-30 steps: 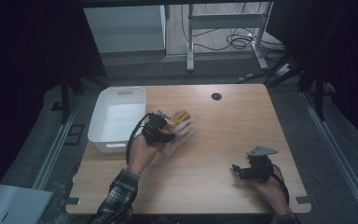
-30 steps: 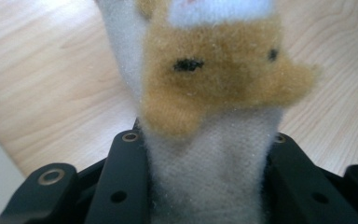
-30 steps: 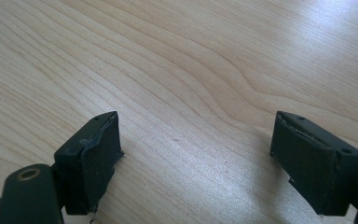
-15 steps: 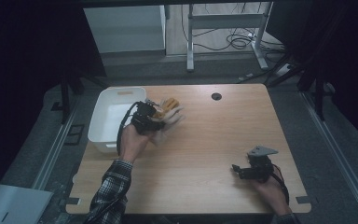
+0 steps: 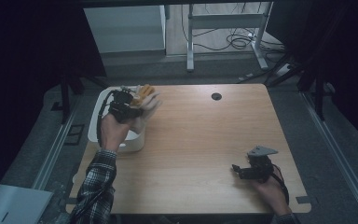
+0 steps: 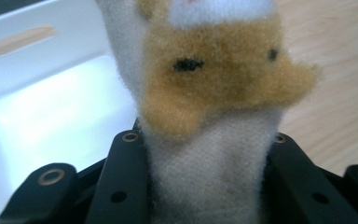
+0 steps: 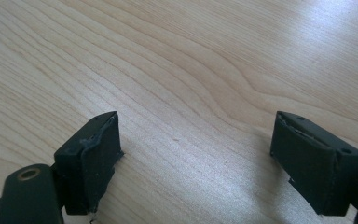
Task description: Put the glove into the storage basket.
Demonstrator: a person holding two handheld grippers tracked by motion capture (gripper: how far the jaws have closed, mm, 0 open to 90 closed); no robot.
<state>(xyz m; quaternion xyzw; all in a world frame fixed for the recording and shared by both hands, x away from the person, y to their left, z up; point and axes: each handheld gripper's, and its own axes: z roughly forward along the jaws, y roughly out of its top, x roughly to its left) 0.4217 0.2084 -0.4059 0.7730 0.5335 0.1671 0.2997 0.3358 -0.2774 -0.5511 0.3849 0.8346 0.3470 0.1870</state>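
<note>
A tan and white plush toy (image 5: 145,97) (image 6: 214,93) hangs in the air over the right rim of the white bin (image 5: 95,128) (image 6: 51,93). My left gripper (image 5: 129,105) (image 6: 209,186) is shut on the toy's white lower part, both black jaws pressing its sides. Near the table's front right, my right gripper (image 5: 237,170) (image 7: 198,158) rests low over bare wood, open, with nothing between its fingers (image 7: 91,156).
The wooden table (image 5: 205,140) has a dark round hole (image 5: 216,96) at the back middle. Beyond the table stand a white cabinet (image 5: 123,28) and a metal frame (image 5: 223,32) with cables on the floor. A pale sheet (image 5: 14,205) lies at lower left.
My left gripper has carried the plush toy back and to the left, from over the table to over the bin's right rim. The right gripper has stayed put.
</note>
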